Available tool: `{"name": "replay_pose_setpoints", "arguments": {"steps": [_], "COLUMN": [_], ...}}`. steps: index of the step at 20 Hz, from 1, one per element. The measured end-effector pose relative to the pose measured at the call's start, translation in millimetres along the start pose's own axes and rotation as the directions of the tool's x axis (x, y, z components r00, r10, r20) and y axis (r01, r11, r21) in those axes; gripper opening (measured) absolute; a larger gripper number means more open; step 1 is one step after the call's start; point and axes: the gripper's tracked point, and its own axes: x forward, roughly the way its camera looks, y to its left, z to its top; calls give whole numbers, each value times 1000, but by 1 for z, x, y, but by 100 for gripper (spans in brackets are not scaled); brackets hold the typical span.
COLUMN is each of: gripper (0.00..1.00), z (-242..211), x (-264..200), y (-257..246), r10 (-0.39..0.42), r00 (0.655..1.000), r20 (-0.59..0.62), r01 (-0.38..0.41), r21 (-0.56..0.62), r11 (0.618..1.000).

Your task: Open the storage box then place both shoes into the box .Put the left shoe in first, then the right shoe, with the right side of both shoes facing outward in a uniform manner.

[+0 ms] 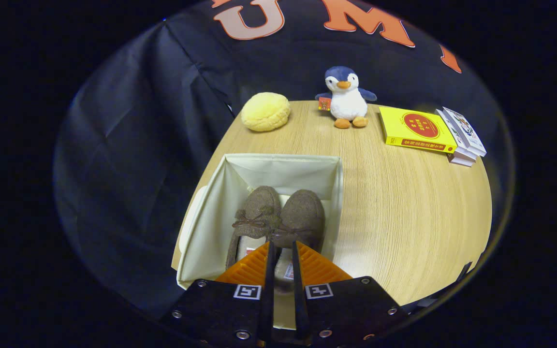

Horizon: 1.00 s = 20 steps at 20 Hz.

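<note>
The tool (281, 247) hangs over the near end of the open box, its two fingers (270, 270) drawn close together with only a narrow gap between them; through that gap shows the pale lining at the heel opening of the right-hand shoe, and whether the fingers press on that shoe's edge cannot be told. The cream fabric storage box (220, 203) stands open on the surface, its lid folded out of the way, and both shoes lie inside it side by side with toes pointing away from the tool. The left brown felt moccasin slipper with a small bow (254, 215) touches the right brown felt slipper (303, 212) along their inner sides, and the right one lies directly ahead of the fingertips. The box sits near the left edge of the light wooden surface (404, 212). Beyond the box, toward the far edge, rests a round yellow plush bun (265, 111), and beside it stands a blue and white plush penguin (347, 98) holding a small red tag. Further right lies a yellow book with a red circle on its cover (417, 129), just beside a small stack of white books (463, 136).
</note>
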Motion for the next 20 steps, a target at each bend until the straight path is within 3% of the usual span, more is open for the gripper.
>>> {"name": "replay_pose_setpoints", "arguments": {"steps": [5, 9, 14, 17, 20], "gripper": [27, 35, 45, 59, 68], "z": [31, 57, 87, 97, 110], "x": [-49, -91, -144, -179, -212], "y": [-31, -65, -111, -133, -160], "r10": [58, 75, 60, 65, 40], "r00": [988, 956, 897, 867, 816], "r20": [146, 282, 438, 494, 577], "r01": [-55, -68, -40, -45, -1], "r21": [-22, -36, -55, -52, -68], "r11": [998, 997, 998, 998, 998]}}
